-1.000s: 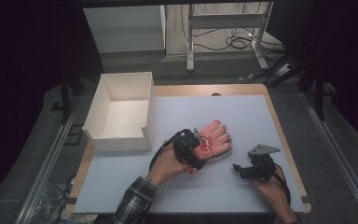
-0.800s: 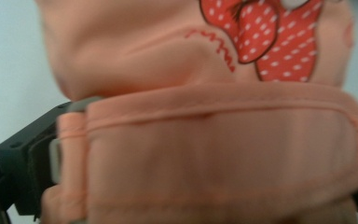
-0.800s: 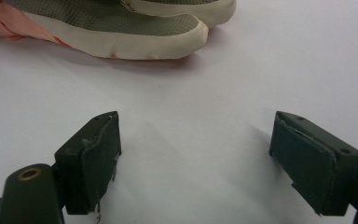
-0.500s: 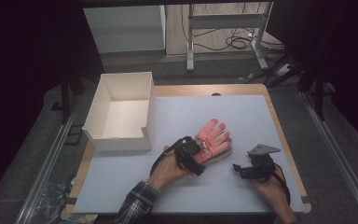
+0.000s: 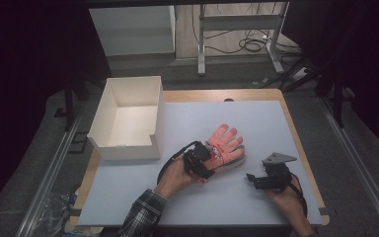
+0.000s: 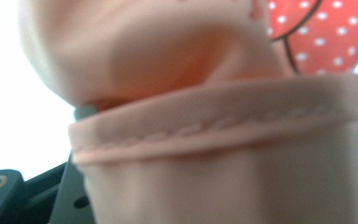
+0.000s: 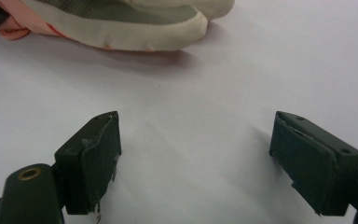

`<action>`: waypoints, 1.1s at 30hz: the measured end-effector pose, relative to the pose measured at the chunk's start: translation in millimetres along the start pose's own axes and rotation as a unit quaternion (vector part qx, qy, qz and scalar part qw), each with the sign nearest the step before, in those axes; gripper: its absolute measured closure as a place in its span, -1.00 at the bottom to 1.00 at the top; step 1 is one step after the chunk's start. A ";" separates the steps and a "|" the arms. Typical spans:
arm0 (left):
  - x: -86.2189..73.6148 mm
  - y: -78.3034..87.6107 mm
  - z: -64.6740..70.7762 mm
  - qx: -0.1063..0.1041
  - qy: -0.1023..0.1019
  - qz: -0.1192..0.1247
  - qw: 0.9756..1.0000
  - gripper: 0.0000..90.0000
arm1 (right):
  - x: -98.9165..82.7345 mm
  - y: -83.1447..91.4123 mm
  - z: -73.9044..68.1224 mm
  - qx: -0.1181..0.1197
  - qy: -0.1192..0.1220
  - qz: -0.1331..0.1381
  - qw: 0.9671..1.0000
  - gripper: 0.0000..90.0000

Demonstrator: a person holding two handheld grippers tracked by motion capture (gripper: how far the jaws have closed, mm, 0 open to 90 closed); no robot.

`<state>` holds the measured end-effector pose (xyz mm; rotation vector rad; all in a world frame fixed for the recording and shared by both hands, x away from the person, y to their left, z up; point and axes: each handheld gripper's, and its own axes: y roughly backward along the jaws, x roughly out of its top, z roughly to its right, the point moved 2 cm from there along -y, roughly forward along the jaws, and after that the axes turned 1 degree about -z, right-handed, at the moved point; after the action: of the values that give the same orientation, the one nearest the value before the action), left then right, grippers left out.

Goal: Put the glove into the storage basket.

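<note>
left hand-held gripper pinches the glove cuff near mat centre.

The left claw sits near the middle of the surface, pointing toward two o'clock, its jaws closed on the cuff of a pink glove. The right claw rests at about four o'clock from it, well apart, jaws spread wide and holding nothing, pointing toward nine o'clock.

Dim surround — bright table (close-up blurred)
</note>
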<state>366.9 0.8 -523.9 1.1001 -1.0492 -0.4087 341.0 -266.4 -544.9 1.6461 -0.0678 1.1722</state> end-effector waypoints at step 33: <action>32.7 54.3 -46.2 0.063 0.079 0.028 0.994 -0.01 | -0.2 0.0 -0.3 -0.001 0.001 0.001 1.000 -0.63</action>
<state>410.7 25.4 -463.6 1.1920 -0.9722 -0.2087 340.7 -266.3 -545.1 1.6433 -0.0690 1.1748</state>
